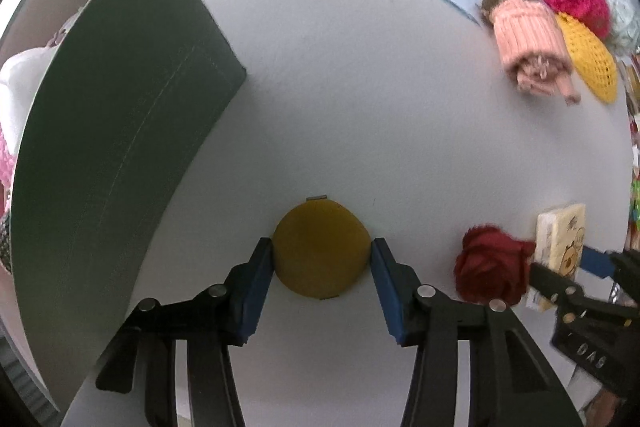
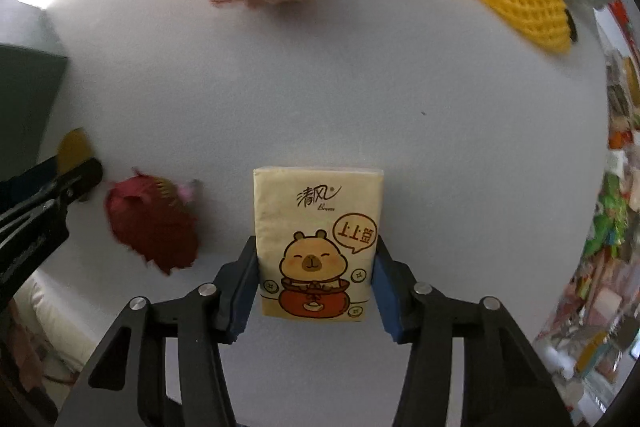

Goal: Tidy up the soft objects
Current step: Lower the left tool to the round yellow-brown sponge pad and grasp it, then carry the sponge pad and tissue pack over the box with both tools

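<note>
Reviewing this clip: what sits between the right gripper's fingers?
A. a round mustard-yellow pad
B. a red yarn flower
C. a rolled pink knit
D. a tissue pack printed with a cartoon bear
D: in the right wrist view the tissue pack stands between the blue pads of the right gripper, which press its two sides, while the red flower lies apart to its left on the table.

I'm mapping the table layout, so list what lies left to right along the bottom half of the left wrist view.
Dark green bin → mustard round pad between the left gripper pads → red fabric flower → tissue pack at the right gripper.
</note>
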Available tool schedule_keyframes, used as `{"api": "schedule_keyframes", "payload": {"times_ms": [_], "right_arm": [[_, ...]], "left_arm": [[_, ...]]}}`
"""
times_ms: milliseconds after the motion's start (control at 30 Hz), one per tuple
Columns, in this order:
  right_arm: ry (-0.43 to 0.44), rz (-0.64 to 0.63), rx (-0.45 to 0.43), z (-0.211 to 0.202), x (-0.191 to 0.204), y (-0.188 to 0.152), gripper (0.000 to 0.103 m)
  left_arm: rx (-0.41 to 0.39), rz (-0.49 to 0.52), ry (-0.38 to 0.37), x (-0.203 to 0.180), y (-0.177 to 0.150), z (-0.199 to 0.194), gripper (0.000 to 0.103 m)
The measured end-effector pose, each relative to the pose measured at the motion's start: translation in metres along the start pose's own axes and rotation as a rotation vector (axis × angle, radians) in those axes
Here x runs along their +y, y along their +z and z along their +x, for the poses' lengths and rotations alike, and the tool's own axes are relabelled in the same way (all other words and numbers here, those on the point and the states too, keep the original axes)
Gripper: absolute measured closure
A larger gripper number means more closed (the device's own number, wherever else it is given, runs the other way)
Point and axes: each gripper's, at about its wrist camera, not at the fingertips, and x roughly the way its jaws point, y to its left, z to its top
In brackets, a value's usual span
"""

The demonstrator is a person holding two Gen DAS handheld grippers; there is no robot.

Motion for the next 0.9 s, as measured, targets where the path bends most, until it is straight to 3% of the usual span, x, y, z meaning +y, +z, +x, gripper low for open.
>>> {"api": "schedule_keyframes", "payload": {"times_ms": [133,333,633,900], "right_arm": [[0.038,0.030,-0.010,-0.008,-0.007,-0.008,0.048],[0.094,0.050,-0.014,-0.024,-0.012,-0.027,0.048],[0.174,0.074,-0.036,-0.050,-0.013,-0.056,0.048],[0.185,0.086,-0.072,-0.072,-0.014,-0.065,0.047]], "left_arm": [[0.007,-0.009,-0.037,0.006,-0.007,-0.007,0.053],[0.006,0.054,-0.045,0.004,-0.023,-0.031,0.053],[-0.085,0.171,-0.075,-0.012,-0.035,-0.093,0.053],[-0.186,0.249,-0.091,-0.002,-0.056,-0.130,0.053]]}}
